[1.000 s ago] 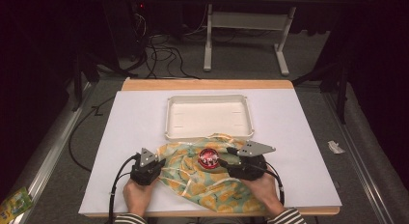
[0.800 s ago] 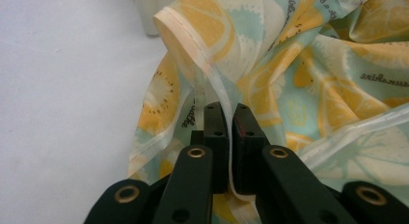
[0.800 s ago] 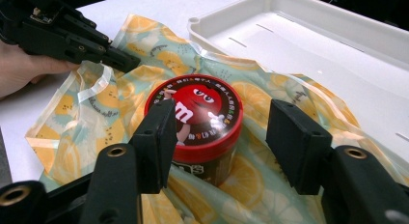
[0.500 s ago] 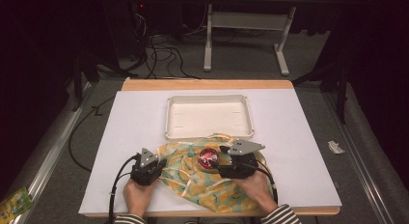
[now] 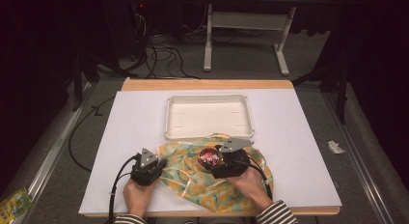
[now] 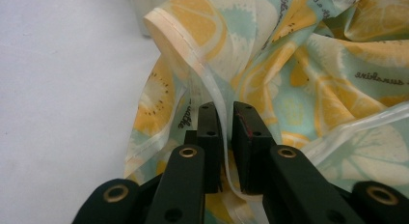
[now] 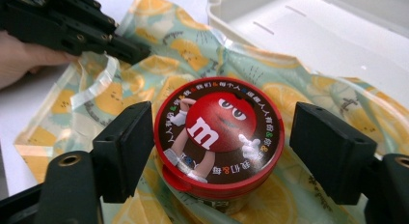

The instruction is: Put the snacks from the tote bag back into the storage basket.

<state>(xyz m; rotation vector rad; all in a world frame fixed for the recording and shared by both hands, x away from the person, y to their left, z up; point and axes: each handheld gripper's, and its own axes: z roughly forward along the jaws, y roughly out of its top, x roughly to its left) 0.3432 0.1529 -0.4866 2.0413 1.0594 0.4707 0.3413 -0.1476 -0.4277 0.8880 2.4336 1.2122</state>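
While the lemon-print bag lay crumpled across the near middle of the white counter, its far edge touching the front rim of the white tray, both claws worked at it. The left claw was pressed together on a clear plastic strip at the bag's edge, the strip running up between its two black jaws, with the printed film folded and bunched just beyond the tips. In the high view this claw sat at the bag's left end, held by the person's left hand. The right claw was spread wide, one jaw on either side of a small tub with a red cartoon lid, neither jaw touching it. The tub stood upright on the bag, near its middle, just in front of the tray.
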